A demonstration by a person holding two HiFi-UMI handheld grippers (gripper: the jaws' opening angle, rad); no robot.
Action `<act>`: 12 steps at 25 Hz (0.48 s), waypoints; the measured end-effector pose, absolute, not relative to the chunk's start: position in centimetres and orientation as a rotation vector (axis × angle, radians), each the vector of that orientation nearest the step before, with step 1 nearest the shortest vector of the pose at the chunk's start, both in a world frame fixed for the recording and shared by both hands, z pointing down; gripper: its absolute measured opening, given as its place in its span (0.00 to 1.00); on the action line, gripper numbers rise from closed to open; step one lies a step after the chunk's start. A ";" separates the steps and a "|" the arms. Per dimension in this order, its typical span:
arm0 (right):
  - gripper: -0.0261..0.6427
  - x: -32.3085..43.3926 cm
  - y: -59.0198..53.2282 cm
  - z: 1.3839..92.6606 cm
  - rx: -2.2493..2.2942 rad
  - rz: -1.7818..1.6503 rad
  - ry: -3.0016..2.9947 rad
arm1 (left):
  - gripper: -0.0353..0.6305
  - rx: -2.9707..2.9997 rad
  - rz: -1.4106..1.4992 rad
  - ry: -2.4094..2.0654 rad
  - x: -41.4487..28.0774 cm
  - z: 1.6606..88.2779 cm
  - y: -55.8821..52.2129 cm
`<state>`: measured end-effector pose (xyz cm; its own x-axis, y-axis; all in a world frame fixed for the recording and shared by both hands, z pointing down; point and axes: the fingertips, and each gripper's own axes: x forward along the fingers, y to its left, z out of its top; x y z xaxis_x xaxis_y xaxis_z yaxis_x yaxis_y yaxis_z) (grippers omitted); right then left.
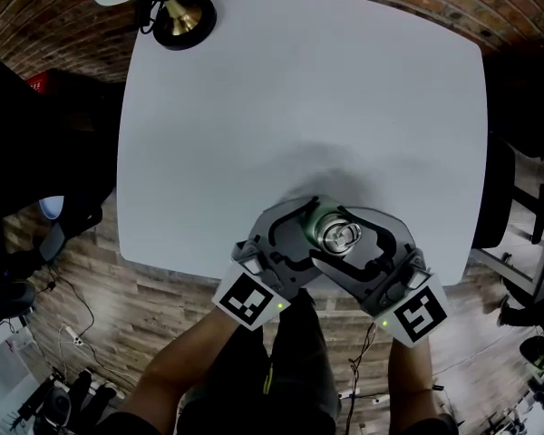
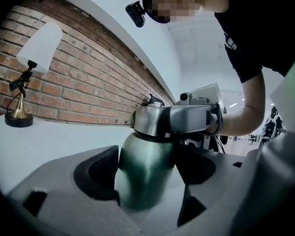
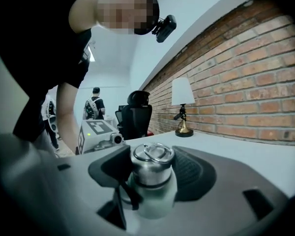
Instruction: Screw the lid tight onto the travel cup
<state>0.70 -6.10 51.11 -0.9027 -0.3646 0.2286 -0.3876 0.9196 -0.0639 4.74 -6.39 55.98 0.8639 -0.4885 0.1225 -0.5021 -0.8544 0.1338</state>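
Cup: the dark green metal travel cup point(image 2: 142, 186) stands upright near the front edge of the white square table point(image 1: 299, 89), right in front of the person
Lid: the round silver steel lid point(image 3: 152, 162), with a wire ring on top, sits level on the cup's mouth
Left gripper: the left gripper point(image 2: 150, 159) comes in low and almost level; its black pads are clamped on the green body below the shoulder, one on each side
Right gripper: the right gripper point(image 3: 152, 168) sits higher; its jaws are spread wide round the lid, with the pads against its steel wall on both sides
Both grippers: in the head view they meet at the cup in a V, marker cubes towards the person
Far corner: a brass-footed lamp point(image 1: 183, 18) with a white shade stands well apart from the cup
Background: a red brick wall point(image 2: 88, 77)
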 end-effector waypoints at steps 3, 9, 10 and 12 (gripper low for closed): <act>0.44 0.3 -6.4 50.8 0.780 0.123 -2.832 | 0.58 2.878 0.134 -0.778 4.5 55.9 -6.3; 0.44 0.8 -6.9 50.9 1.234 0.129 -2.713 | 0.58 2.874 0.135 -0.787 4.4 56.0 -6.3; 0.44 0.9 -7.0 51.0 1.287 0.137 -2.691 | 0.58 2.872 0.134 -0.791 4.4 56.0 -6.3; 0.44 1.1 -7.0 51.0 1.355 0.137 -2.661 | 0.58 2.867 0.136 -0.796 4.4 56.1 -6.3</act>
<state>1.06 -7.03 50.98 -0.5797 -0.7954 0.1767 -0.8094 0.5871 -0.0123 4.40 -6.28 56.06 0.8541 -0.5035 0.1307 -0.5183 -0.8450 0.1319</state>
